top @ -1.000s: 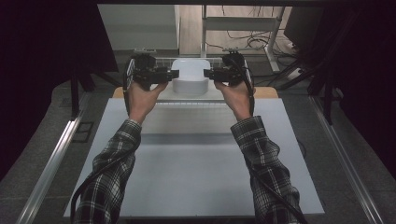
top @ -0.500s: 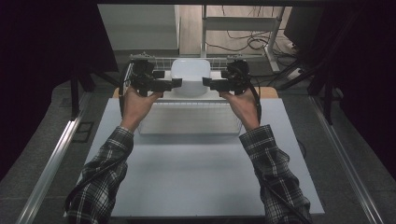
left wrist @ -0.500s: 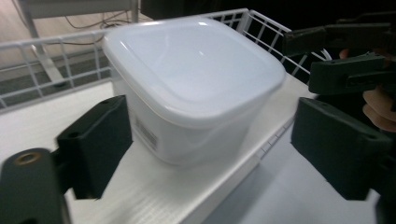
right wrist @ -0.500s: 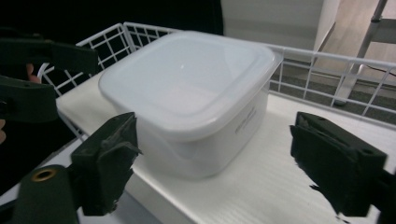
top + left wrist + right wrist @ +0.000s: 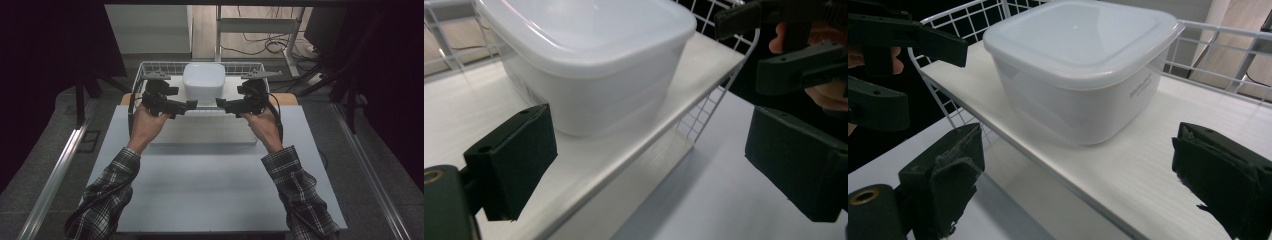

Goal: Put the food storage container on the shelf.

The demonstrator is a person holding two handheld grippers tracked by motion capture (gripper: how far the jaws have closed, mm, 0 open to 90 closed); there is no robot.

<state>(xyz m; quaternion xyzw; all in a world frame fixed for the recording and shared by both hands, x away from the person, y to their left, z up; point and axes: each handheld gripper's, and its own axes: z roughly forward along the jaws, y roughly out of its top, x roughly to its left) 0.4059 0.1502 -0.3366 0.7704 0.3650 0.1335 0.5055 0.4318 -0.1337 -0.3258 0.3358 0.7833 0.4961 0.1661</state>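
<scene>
Both my left tongs (image 5: 192, 104) and right tongs (image 5: 220, 103), jaws just opened wide and empty, flank the lidded container (image 5: 203, 82) resting in the far wire basket (image 5: 145, 67); placement appears done, withdrawal remains.

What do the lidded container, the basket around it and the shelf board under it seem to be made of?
Container: probably translucent plastic, smooth and slightly glossy; light shows through its milky walls and the lid has a moulded rim.
Basket: apparently white-coated metal wire, a thin welded grid.
Shelf board: probably white laminate or painted wood, matte with faint straight grain lines.
</scene>
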